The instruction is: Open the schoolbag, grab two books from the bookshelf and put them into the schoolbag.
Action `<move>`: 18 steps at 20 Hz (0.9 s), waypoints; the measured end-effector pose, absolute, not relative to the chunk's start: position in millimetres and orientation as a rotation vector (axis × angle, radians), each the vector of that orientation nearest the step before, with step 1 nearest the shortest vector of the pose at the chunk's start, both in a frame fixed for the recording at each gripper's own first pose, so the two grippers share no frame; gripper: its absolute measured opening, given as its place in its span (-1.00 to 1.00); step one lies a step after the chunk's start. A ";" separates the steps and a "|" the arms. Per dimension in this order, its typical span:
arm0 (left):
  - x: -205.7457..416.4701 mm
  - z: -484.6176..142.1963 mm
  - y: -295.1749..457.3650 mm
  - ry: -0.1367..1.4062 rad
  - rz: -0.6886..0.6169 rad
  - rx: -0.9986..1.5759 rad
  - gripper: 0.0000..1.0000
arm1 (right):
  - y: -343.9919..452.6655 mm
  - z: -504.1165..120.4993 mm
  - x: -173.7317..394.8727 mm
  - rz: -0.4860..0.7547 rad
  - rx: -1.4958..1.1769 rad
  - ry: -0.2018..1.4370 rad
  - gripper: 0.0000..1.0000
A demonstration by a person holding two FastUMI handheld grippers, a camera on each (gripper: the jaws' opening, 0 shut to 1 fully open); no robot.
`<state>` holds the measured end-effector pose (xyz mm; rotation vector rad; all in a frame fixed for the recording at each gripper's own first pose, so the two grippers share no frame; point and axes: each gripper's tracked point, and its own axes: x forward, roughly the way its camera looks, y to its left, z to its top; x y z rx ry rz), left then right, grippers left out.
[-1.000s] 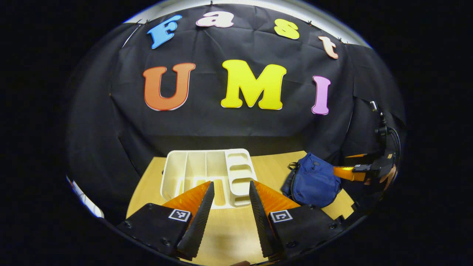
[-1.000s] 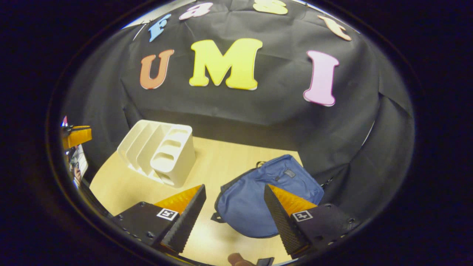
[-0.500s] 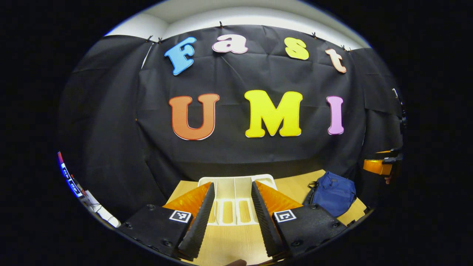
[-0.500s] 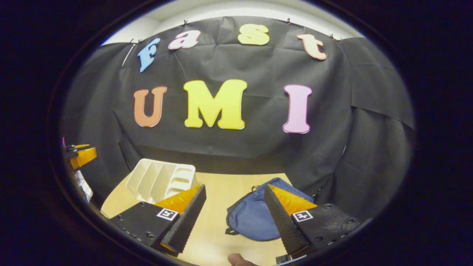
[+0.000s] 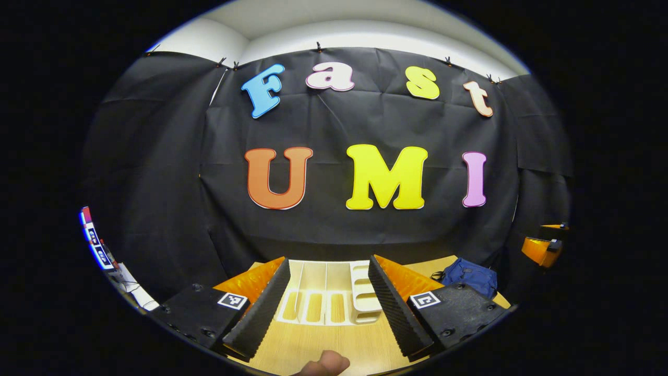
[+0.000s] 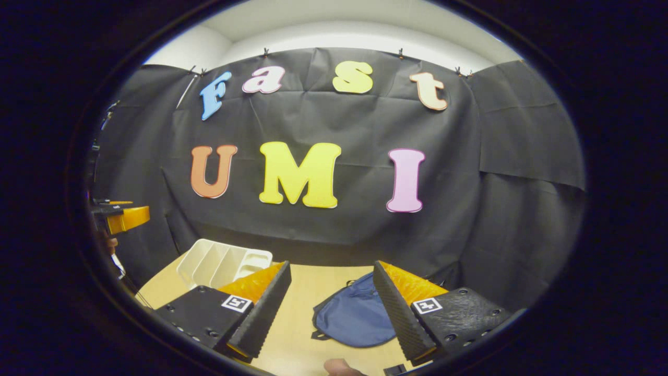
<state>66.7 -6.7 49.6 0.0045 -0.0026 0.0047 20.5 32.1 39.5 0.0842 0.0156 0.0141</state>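
Both my claws wide, empty, held above table (image 5: 323,347) for approach: left gripper (image 5: 329,308) faces white bookshelf (image 5: 334,292), no books visible; right gripper (image 6: 329,310) over blue schoolbag (image 6: 355,318), apparently unopened.

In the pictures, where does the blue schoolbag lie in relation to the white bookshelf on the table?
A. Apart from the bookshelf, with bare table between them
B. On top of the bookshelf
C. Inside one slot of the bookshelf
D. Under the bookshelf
A: in the right gripper view the blue schoolbag lies flat on the table, and bare wood separates it from the white bookshelf.
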 end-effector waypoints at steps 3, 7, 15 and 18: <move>61.0 49.9 -16.4 -0.010 -0.003 -0.008 0.94 | 30.1 34.3 15.5 0.025 0.113 0.019 0.99; 53.7 47.8 -21.9 -0.026 -0.012 0.021 0.94 | 28.7 33.4 23.0 0.035 0.111 0.007 0.92; 52.7 44.7 -24.8 -0.036 -0.014 0.020 0.94 | 59.1 41.9 33.5 0.112 0.073 0.006 0.86; 51.6 41.0 -21.5 -0.030 -0.010 0.027 0.94 | 71.7 46.0 35.6 0.131 0.061 -0.001 0.84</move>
